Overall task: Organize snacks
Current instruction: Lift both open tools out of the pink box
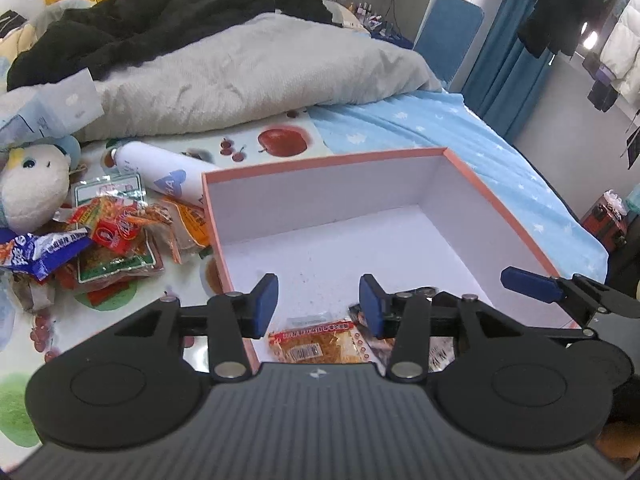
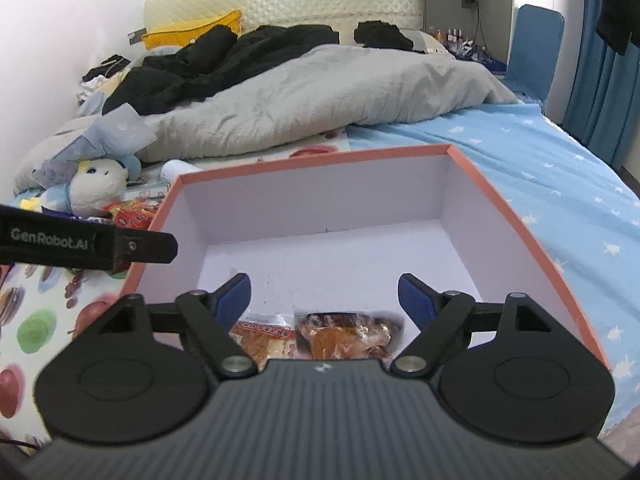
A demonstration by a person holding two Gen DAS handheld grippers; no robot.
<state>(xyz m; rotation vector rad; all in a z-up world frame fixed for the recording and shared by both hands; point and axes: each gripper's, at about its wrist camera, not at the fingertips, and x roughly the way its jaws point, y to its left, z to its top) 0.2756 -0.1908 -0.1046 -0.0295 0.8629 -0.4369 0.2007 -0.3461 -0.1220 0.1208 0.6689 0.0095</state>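
Note:
An orange-rimmed box with a white inside (image 1: 328, 162) (image 2: 312, 158) lies on the bed. Two snack packets lie at its near end: an orange-red one (image 1: 316, 346) (image 2: 262, 336) and a brown one (image 2: 346, 336) (image 1: 438, 350). My left gripper (image 1: 318, 304) is open and empty, over the box's near left part. My right gripper (image 2: 324, 300) is open and empty over the same packets; one of its fingers (image 1: 528, 284) shows in the left wrist view. A pile of loose snack packets (image 1: 108, 236) (image 2: 134, 214) lies left of the box.
A white bottle (image 1: 160, 174) lies beside the box's far left corner. A plush toy (image 1: 32, 188) (image 2: 94, 186) sits by the pile. A grey duvet (image 1: 248, 76) and black clothes (image 1: 132, 24) cover the far bed. Blue starred sheet (image 1: 500, 168) lies right of the box.

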